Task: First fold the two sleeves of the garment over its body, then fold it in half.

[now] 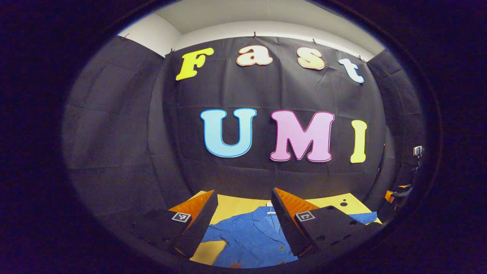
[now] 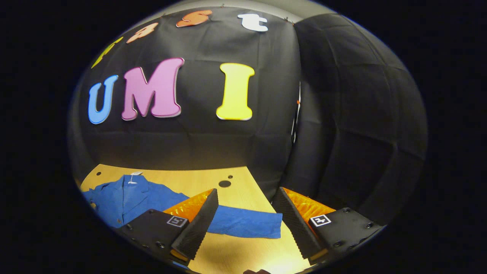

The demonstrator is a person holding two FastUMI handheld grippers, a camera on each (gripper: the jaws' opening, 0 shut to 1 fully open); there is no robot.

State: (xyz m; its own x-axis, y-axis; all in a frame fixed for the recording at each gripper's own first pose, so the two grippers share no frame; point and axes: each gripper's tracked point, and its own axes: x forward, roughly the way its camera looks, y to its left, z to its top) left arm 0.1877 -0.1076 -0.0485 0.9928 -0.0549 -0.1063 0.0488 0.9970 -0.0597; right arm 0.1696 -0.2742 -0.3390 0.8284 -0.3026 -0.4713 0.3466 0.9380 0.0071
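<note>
A blue buttoned shirt lies flat on the wooden table, collar toward the far wall. In the left gripper view my left gripper hangs open above the shirt's chest, nothing between its fingers. In the right gripper view the same shirt sits at the lower left, and its long sleeve stretches out to the right across the table. My right gripper is open and held above that sleeve's cuff end, apart from the cloth.
The booth's black cloth wall rises right behind the table's far edge. The tabletop has small dark holes near its back. A stand with a small camera is at the far right, beyond the table's right edge.
</note>
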